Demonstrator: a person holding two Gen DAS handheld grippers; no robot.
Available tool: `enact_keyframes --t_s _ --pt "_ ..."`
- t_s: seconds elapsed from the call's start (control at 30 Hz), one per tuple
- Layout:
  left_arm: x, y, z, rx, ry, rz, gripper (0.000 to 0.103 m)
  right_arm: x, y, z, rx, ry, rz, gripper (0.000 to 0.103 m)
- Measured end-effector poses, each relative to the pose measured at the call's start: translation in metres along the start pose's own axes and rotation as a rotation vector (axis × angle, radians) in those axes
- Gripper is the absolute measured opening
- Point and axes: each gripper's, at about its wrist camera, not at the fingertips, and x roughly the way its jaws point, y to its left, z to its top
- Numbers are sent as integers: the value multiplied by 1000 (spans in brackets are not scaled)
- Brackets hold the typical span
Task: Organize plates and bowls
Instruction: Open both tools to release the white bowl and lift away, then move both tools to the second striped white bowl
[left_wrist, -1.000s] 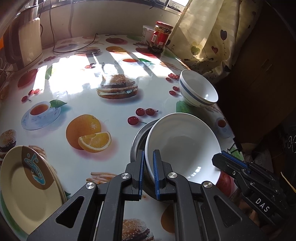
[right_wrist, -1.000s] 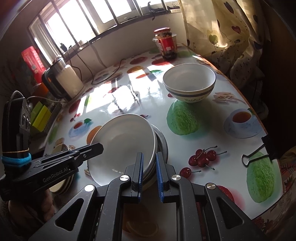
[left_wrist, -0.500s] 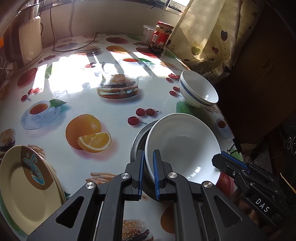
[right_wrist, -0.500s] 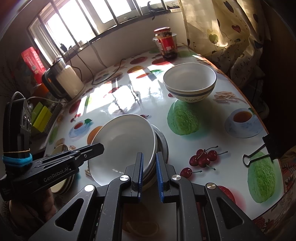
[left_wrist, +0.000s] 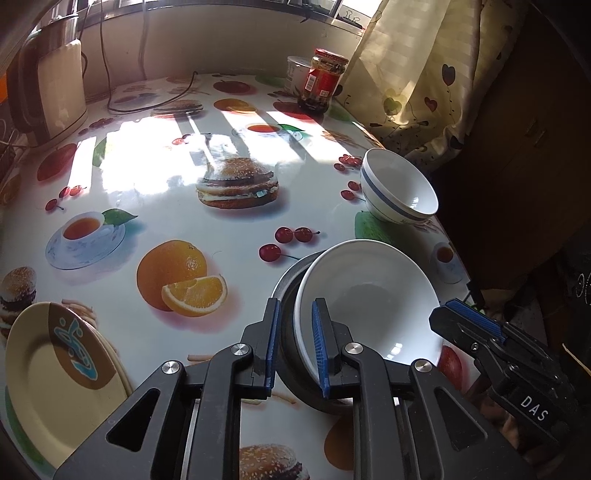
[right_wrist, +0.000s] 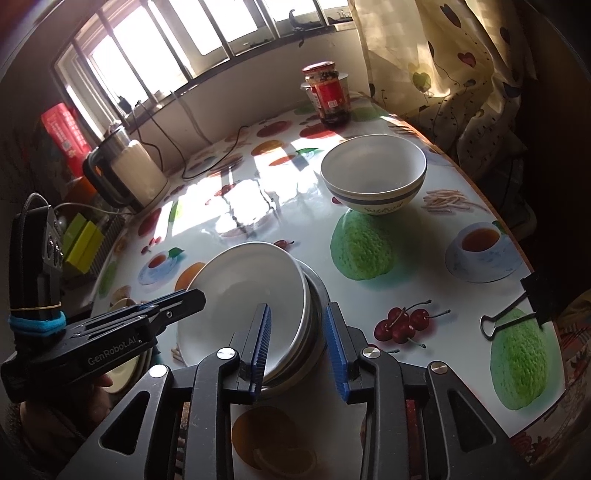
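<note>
My left claw (left_wrist: 293, 345) sits low in the middle of its frame, astride the near rim of the white plate (left_wrist: 364, 299). Its jaws are opening, the rim between them, and the pads no longer press on it. That plate lies tilted in a metal dish (left_wrist: 286, 291) on the counter (left_wrist: 166, 184), at lower centre of the frame.

My right claw (right_wrist: 299, 349) is at the bottom middle of its view, straddling the opposite edge of the same stack. Its jaws are opening too, with a clear gap on both sides of the plate and dish rims.

A blue-banded bowl (right_wrist: 373, 179) stands upright on the counter in the upper right of the right view, well apart from the stack. A cream plate with a brown patch (left_wrist: 55, 373) lies at the lower left of the left view. A red-labelled jar (right_wrist: 330, 94) stands near the window, a kettle (right_wrist: 125, 166) to the left.
</note>
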Motion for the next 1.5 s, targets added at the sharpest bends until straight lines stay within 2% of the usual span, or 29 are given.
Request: enact_keyframes --t_s 0.37,1.13,1.5 --pt "-5 -14 23 44 -41 12 23 -6 -11 17 12 -42 -22 34" --pt "15 -33 63 93 -44 7 24 3 -31 47 38 -57 -58 35" --pt "25 -42 82 112 -46 -1 24 6 -44 64 50 -76 -75 44"
